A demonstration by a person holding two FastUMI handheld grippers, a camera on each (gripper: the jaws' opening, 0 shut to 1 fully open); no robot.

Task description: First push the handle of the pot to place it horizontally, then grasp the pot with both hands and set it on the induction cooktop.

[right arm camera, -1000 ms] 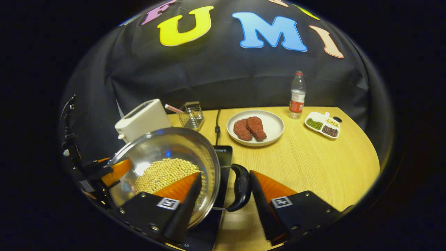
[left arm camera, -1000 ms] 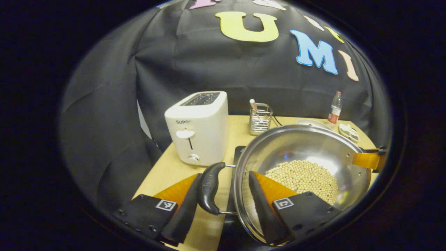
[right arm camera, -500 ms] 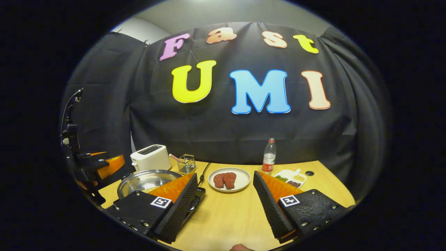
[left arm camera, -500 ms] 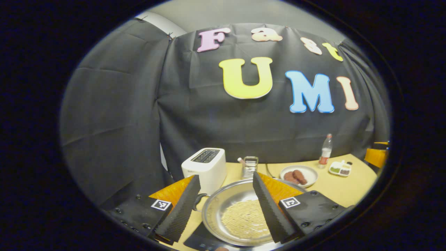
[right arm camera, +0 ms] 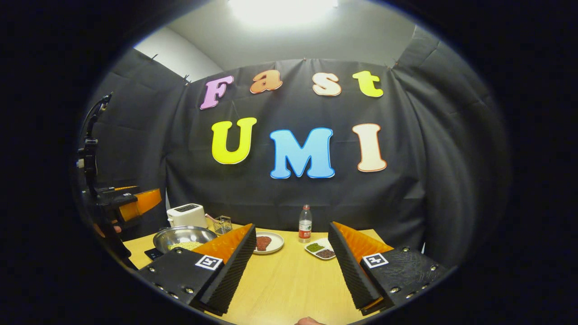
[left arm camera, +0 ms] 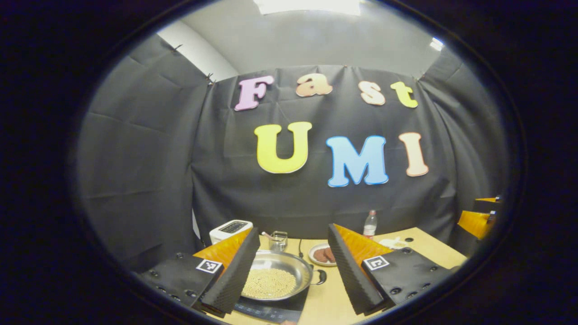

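The wooden counter [right arm camera: 293,280] is spreading out below both tools. The induction cooktop [left arm camera: 271,308] is lying ahead of the left tool [left arm camera: 293,271], carrying the steel pot [left arm camera: 275,280] of pale beans, its black handle [left arm camera: 320,276] pointing toward that tool's right finger. The left tool's fingers are standing wide apart, gripping nothing. The right tool [right arm camera: 291,266] is likewise gaping and gripping nothing, with the pot [right arm camera: 183,235] sitting ahead to its left, beside a white toaster [right arm camera: 186,215]

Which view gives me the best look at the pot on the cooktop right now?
The left gripper view: the pot sits between its fingers, beans and one handle visible. The right gripper view shows only the pot's far rim, behind its own hand-held gripper finger.
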